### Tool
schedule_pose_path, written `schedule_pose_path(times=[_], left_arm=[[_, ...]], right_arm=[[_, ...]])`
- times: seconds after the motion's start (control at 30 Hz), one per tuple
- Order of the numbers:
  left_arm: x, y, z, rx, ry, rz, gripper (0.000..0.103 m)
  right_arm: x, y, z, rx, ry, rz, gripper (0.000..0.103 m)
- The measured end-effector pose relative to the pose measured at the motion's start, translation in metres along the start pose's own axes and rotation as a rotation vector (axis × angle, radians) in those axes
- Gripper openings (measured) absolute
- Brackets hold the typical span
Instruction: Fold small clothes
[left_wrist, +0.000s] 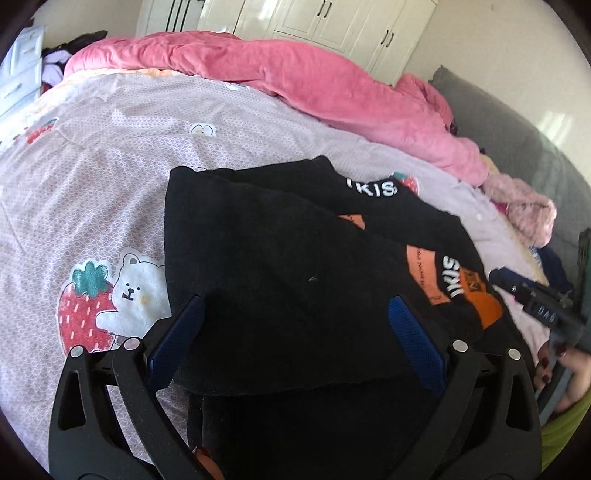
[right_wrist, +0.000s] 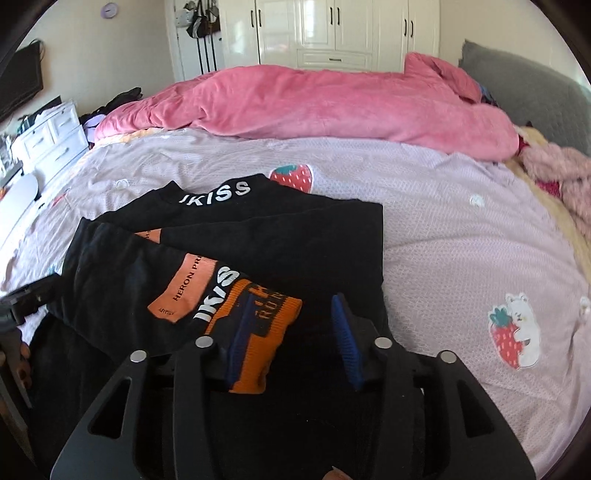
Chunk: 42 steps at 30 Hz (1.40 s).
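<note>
I have both tools spread, pinching nothing: my left tool and right tool hover over the near hem of the black sweater, lying half-folded on the bed. I'd grip both hem corners evenly. A pink quilt and white wardrobes stand behind.

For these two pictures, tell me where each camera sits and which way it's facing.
Left wrist: on the left gripper, angled down over the black garment on the bed sheet; its own fingers, the right gripper and a hand show.
Right wrist: on the right gripper, angled down at the garment's orange cuff; its own fingers show, open.
Shared: the garment, sheet, pink blanket and white wardrobe.
</note>
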<state>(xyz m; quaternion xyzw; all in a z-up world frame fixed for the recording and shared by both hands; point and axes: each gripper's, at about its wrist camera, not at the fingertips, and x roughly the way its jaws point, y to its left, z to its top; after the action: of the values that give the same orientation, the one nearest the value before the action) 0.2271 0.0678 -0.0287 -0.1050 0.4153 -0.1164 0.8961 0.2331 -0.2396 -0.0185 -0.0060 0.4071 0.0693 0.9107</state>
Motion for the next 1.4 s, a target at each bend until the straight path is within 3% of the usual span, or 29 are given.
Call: schedule_pose_path(times=[0.1,0.23,0.3,0.37,0.47,0.63,0.83,0.93,1.0,1.23,1.4], left_arm=[[0.001,-0.005,-0.002,0.032,0.002,0.029,0.094],[0.000,-0.006,-0.002,0.040,0.003,0.037,0.094],[0.000,-0.005,-0.001,0.036,0.002,0.034,0.094],[0.000,-0.005,-0.001,0.034,0.001,0.032,0.094],[-0.001,-0.005,-0.002,0.030,-0.003,0.028,0.094],[-0.001,-0.006,-0.002,0.036,-0.004,0.024,0.094],[0.003,-0.012,-0.003,0.060,0.001,0.042,0.094],[0.002,-0.012,-0.003,0.057,0.000,0.040,0.094],[0.002,-0.012,-0.003,0.055,-0.002,0.040,0.094],[-0.011,-0.011,-0.002,0.034,-0.037,0.035,0.094],[-0.026,-0.018,-0.001,0.070,-0.086,0.052,0.093]], right_arm=[[0.011,0.002,0.000,-0.002,0.033,0.021,0.056],[0.033,0.004,-0.003,0.026,0.099,0.033,0.056],[0.041,0.004,-0.005,0.061,0.123,0.089,0.024],[0.039,0.009,-0.005,0.053,0.112,0.093,0.013],[0.018,0.015,0.001,0.025,0.023,0.106,0.012],[0.000,0.012,0.015,0.011,-0.057,0.085,0.012],[0.036,0.006,0.000,0.005,0.049,0.011,0.016],[0.036,-0.004,-0.007,0.069,0.048,0.007,0.030],[0.030,-0.007,-0.007,0.087,0.039,-0.001,0.031],[-0.007,0.011,-0.002,0.044,-0.057,0.029,0.041],[-0.009,0.041,-0.002,-0.040,-0.041,0.105,0.042]])
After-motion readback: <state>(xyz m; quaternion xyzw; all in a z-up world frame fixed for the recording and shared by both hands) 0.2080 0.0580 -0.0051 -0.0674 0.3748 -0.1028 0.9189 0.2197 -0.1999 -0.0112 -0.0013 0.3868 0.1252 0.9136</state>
